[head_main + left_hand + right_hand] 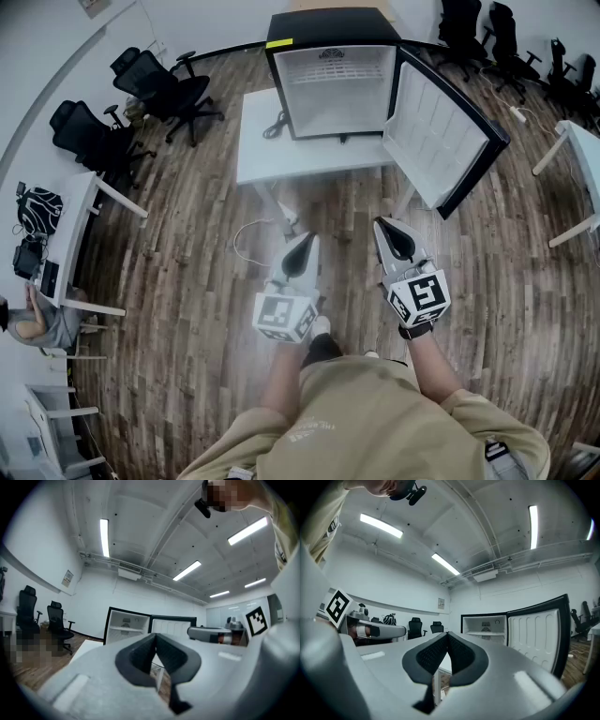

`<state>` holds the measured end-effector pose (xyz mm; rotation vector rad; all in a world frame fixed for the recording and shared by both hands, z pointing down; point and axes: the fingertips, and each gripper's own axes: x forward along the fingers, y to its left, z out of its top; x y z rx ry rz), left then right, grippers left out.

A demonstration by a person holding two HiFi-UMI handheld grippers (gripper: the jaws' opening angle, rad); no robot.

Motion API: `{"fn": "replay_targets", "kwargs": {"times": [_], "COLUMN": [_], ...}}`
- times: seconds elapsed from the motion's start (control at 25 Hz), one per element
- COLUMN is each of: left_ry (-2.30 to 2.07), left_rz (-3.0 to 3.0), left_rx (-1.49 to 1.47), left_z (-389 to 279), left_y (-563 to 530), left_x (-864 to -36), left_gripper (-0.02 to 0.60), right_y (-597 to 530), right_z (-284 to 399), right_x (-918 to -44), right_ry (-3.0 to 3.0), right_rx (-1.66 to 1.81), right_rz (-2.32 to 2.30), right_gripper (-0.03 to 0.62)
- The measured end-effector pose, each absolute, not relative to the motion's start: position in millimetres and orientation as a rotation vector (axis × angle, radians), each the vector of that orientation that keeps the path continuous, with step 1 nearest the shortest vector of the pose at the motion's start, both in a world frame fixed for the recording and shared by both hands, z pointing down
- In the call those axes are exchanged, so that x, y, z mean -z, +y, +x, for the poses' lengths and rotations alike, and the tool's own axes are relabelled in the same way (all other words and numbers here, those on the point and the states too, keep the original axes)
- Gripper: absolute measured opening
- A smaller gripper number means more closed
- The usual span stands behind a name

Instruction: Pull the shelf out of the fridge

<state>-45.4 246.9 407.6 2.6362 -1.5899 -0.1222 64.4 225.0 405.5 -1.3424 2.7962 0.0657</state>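
Sitting inside the fridge, the shelf lay flat across the white interior, roughly halfway up, fully in place. The fridge stood at the far edge of a white tabletop, with its door swung wide open to the right. A black cable lay on the tabletop just left of the fridge.

Both grippers were well short of the fridge, on the near side of the tabletop and out over the wooden floor. They pointed level toward the open compartment. The left gripper had its jaws together at the tips with nothing between them. The right gripper, just beside it on the right, was likewise closed and empty. Neither touched the fridge, the shelf or the tabletop.

A white cable curled on the floor near the left gripper. Black office chairs stood at the far left, and more of them at the far right behind the door.
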Motion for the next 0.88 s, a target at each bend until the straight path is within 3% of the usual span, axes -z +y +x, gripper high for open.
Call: {"fn": "replay_targets", "kwargs": {"times": [0.88], "left_ry": [-1.582], "left_rz": [2.583], "left_rx": [0.106], "left_z": [-113.9], "left_y": [201.6], "left_x": [-419.5], "left_gripper": [0.002], "right_y": [161.9], "right_z": [-19.3], "right_x": [-413.9], "right_ry": [2.772], "right_rx": [0.097], "right_rz": [-1.217], "right_gripper": [0.006]}}
